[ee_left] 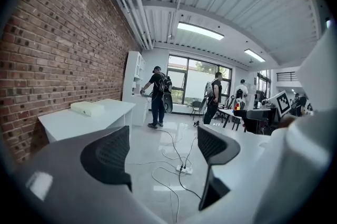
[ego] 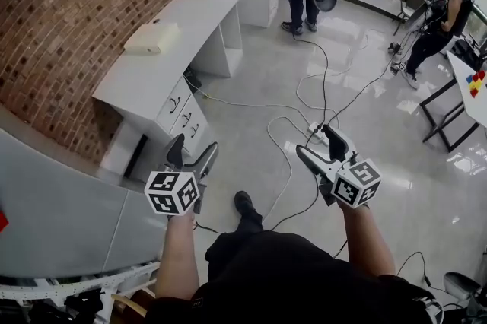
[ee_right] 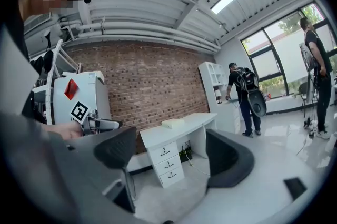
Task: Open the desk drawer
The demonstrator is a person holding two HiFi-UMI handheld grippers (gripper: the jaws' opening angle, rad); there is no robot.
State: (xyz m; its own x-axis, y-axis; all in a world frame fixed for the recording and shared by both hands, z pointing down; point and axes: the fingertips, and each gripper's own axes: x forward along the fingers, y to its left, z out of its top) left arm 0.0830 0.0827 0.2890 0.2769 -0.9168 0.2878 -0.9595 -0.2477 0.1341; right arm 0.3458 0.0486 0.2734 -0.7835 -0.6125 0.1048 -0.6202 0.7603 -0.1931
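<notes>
- Holding both grippers well short of the desk: the left gripper and right gripper have their fingers spread wide, with nothing between them.
- The drawers sit shut in the desk's front, so I can't see their contents.
- My worry: cables trailing beside the desk could snag my approach, and the fingers might slip off a slim handle.

Head view: high up, aimed steeply down at floor. Left gripper and right gripper low in frame. Bench upper left, well apart from both.

Left gripper view: low, level, faces down room toward windows. Bench at left edge.

Right gripper view: low, faces brick wall. Bench distant, framed between fingers.

All three views share bench and brick wall.
</notes>
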